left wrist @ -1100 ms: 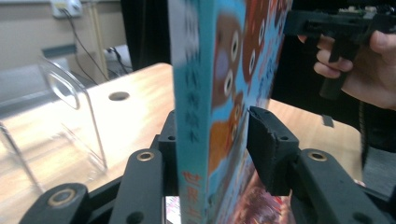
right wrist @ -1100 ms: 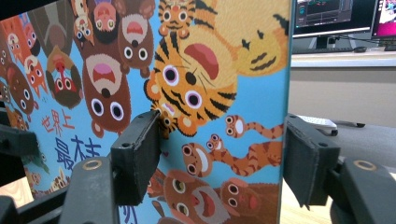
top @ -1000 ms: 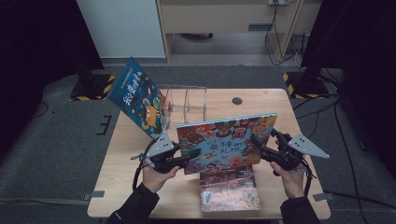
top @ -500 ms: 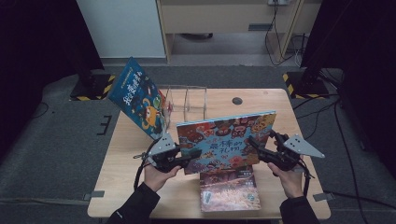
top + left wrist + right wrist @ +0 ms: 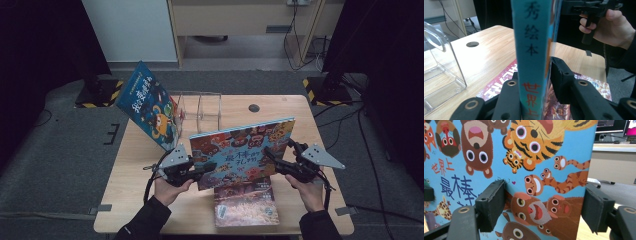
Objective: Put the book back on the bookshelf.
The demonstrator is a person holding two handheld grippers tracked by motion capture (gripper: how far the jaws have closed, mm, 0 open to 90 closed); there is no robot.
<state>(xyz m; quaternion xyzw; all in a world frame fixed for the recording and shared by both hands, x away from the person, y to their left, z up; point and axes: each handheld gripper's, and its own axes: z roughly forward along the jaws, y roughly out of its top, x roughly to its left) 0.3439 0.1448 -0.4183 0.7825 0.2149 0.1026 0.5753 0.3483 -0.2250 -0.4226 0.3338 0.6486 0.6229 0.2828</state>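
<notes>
The animal book (image 5: 242, 150) is being held upright above the desk (image 5: 280, 107), directly over the red book (image 5: 245, 202) lying flat at the desk's near edge. The left gripper (image 5: 207, 167) is clamping the book's spine edge (image 5: 532, 62), its jaws pressing both covers. The right gripper (image 5: 270, 155) is standing with its jaws spread wide, one in front of the cover, the other past the book's edge. Behind the animal book, a clear rack (image 5: 200, 110) is standing, with a blue book (image 5: 147, 105) leaning at its left.
</notes>
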